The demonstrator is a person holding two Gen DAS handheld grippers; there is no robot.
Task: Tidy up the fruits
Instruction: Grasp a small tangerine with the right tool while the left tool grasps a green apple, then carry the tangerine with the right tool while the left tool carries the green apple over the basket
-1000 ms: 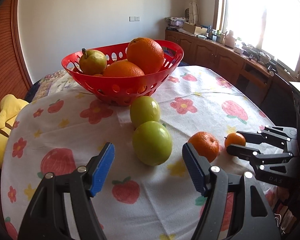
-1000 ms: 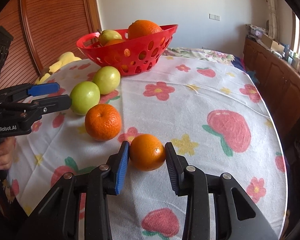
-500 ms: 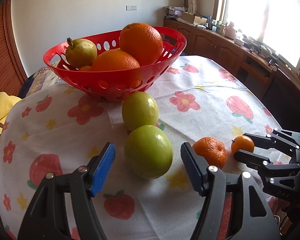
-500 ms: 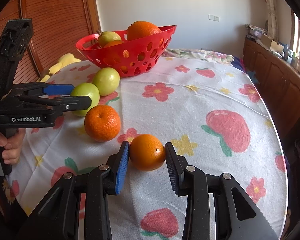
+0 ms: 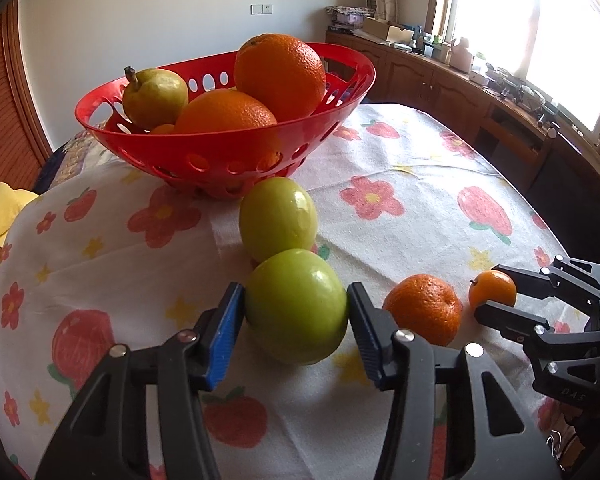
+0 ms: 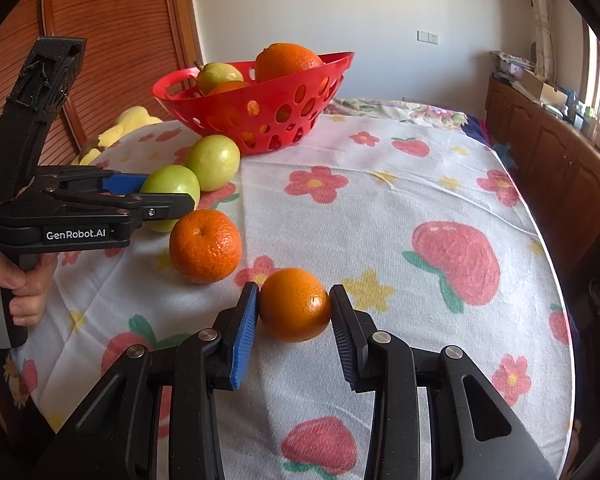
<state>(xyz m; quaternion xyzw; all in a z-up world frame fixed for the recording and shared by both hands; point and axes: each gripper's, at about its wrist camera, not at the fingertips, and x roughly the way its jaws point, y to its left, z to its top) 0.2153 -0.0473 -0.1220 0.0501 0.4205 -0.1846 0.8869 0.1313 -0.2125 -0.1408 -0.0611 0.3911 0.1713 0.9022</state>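
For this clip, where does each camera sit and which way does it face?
Left wrist: rides the left tool, looking along its fingers toward the window side; its pads touch the near green apple. The right tool shows at right.
Right wrist: rides the right tool, facing the wooden panelling; its pads bracket a small orange. The left tool and gripping hand show at left.
Shared: red basket, both green apples, the mandarin, the flowered cloth.

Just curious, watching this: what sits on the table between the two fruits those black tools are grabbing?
A bumpy orange, lying loose on the cloth between the green apple in the left tool and the small orange in the right tool. Both views show it.
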